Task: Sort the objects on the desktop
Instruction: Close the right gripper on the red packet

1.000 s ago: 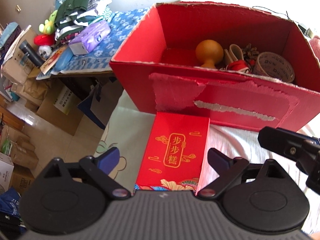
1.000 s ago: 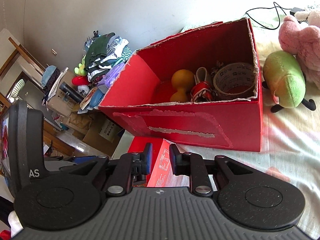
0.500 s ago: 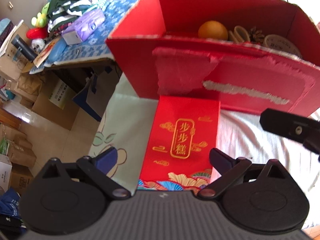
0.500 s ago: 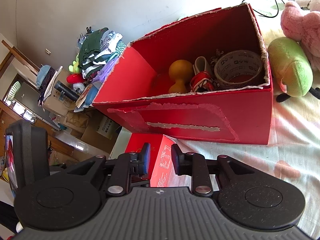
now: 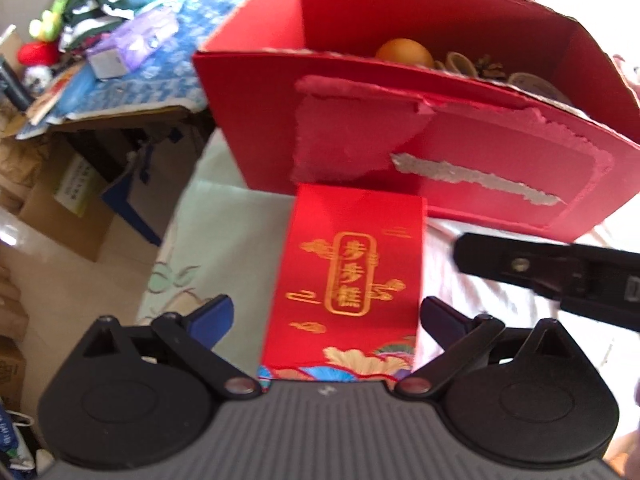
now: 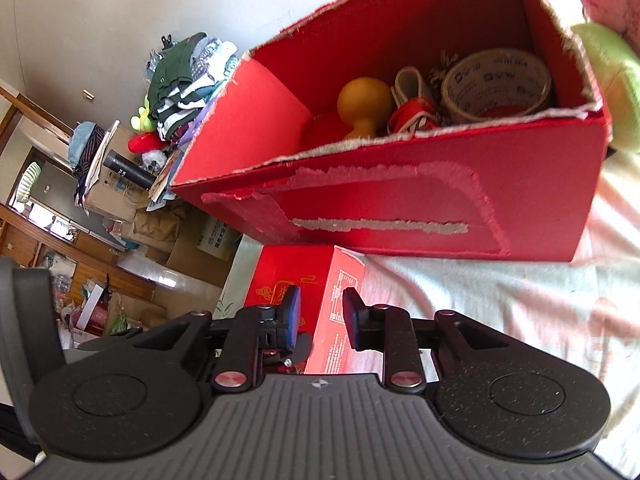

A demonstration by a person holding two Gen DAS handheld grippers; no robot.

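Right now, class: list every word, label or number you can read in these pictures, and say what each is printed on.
"步步糕": gold characters in a frame on top of the small red gift box.
Side panel of that gift box: fine print, too small to read.
Tape roll inside the big red carton: printed lettering, blurred.
Cardboard boxes on the floor: labels unreadable.

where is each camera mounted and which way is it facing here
Left wrist: on the left hand-held gripper, looking steeply down its wide-apart fingers at the small red gift box lying against the big red cardboard box; the right hand-held gripper enters from the right.
Right wrist: on the right hand-held gripper, tilted down past narrowly parted fingers into the cardboard box, showing tape roll and gourd.
Shared: both boxes, the gourd, the cluttered side table.
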